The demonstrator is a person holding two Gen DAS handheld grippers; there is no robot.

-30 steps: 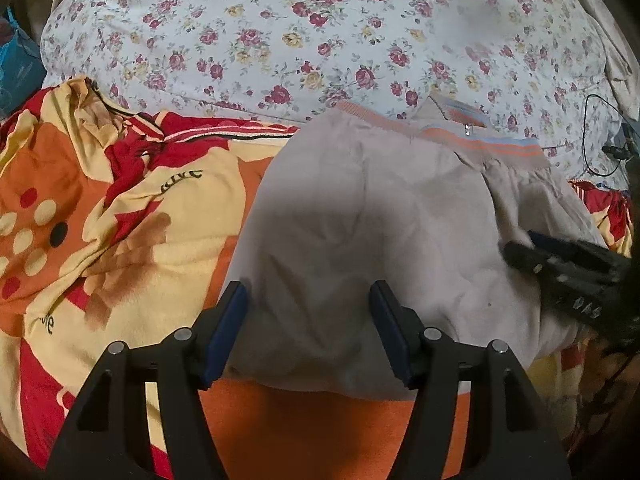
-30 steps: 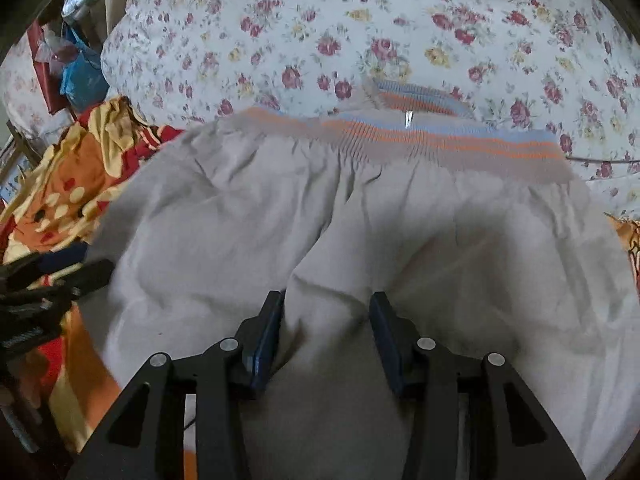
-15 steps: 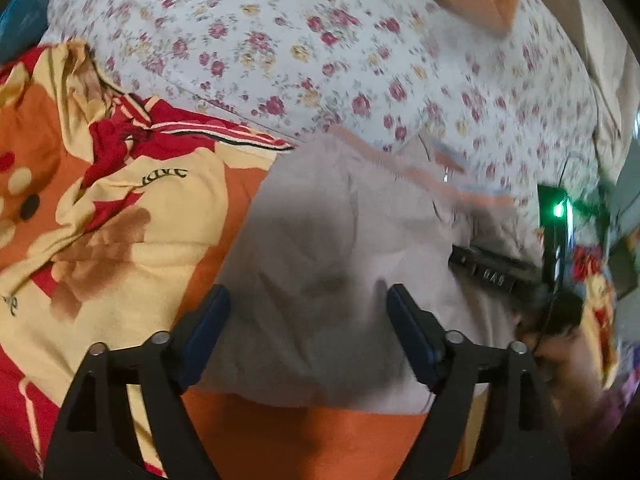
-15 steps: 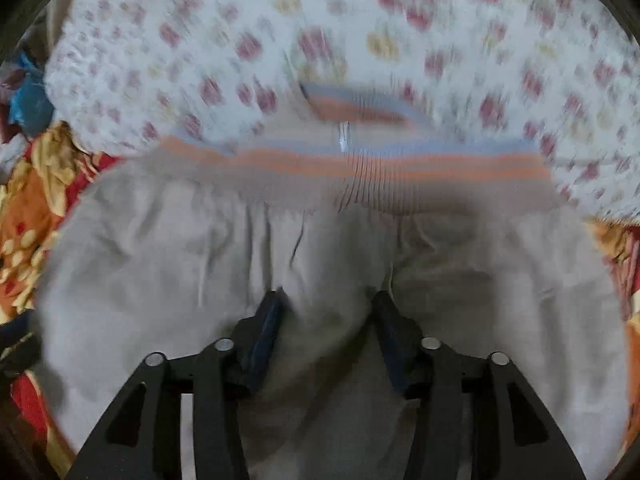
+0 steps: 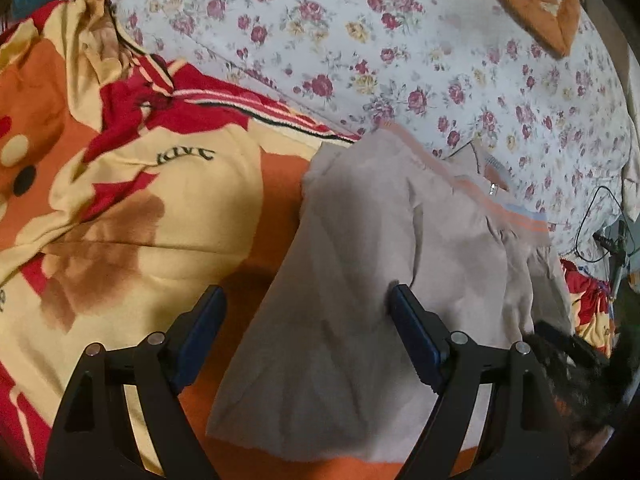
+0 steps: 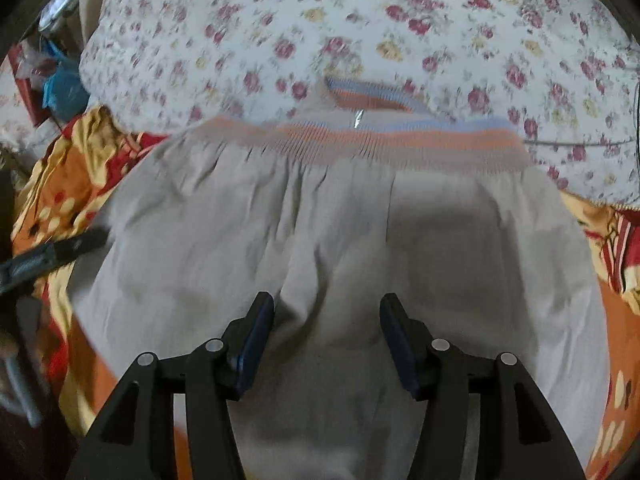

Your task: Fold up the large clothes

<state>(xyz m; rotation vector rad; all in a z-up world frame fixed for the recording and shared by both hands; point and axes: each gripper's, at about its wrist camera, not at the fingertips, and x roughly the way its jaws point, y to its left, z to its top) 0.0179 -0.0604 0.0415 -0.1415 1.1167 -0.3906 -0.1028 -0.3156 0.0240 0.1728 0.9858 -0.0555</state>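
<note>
A folded beige garment (image 5: pixel 360 280) with an orange and blue ribbed band (image 6: pixel 400 140) lies on the bed. In the left wrist view my left gripper (image 5: pixel 306 312) is open and empty, hovering over the garment's left edge. In the right wrist view my right gripper (image 6: pixel 326 320) is open and empty, just above the garment's (image 6: pixel 320 220) middle. The right gripper shows dark and blurred at the lower right of the left wrist view (image 5: pixel 572 348). The left gripper shows blurred at the left edge of the right wrist view (image 6: pixel 48 256).
The garment rests on an orange, yellow and red cartoon blanket (image 5: pixel 120 180). A white floral quilt (image 5: pixel 400 40) lies behind it. A black cable (image 5: pixel 588 224) runs over the quilt at right. Blue bags and clutter (image 6: pixel 60 84) sit off the bed at far left.
My right gripper has opened wider and let go of the garment fold. My left gripper has opened wider and shifted left toward the garment's edge. The garment has settled flat.
</note>
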